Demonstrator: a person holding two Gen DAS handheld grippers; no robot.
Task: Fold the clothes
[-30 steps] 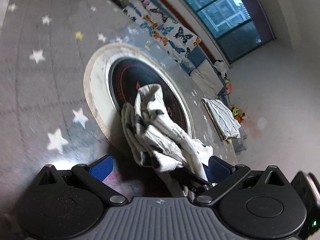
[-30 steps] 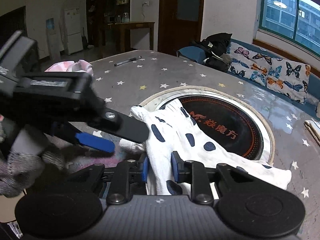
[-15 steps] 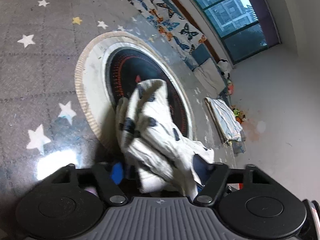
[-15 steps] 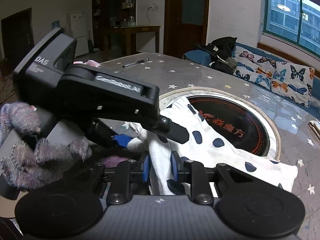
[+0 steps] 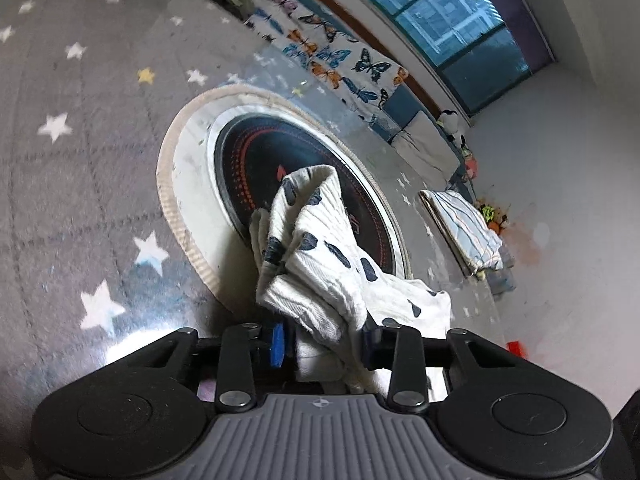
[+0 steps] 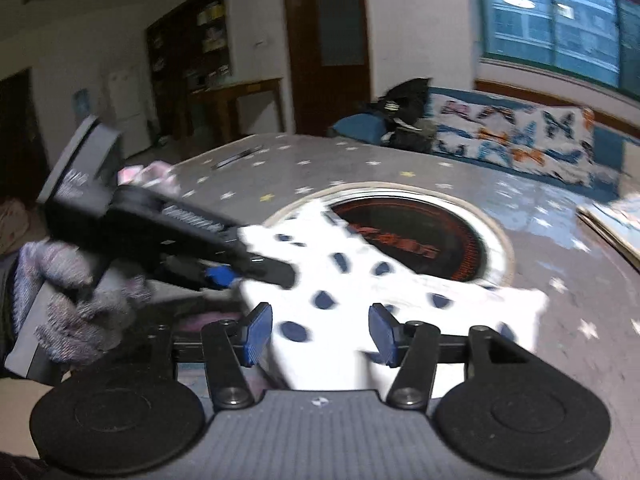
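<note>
Garment [image 5: 320, 248]: white cloth with dark spots, bunched and lifted at lower centre of the left wrist view, its far end trailing over the round dark inset [image 5: 256, 160] of the star-patterned surface [image 5: 80, 160]. Left gripper [image 5: 324, 340]: half a second ago its blue pads stood apart around the cloth; they now pinch a thick fold of it. Right gripper [image 6: 318, 330]: a second ago clamped on the cloth at lower centre of its view; its pads now stand wide apart, cloth lying loose between them. Judgement: hold has passed from right to left, freeing the right gripper to take another edge for folding.
</note>
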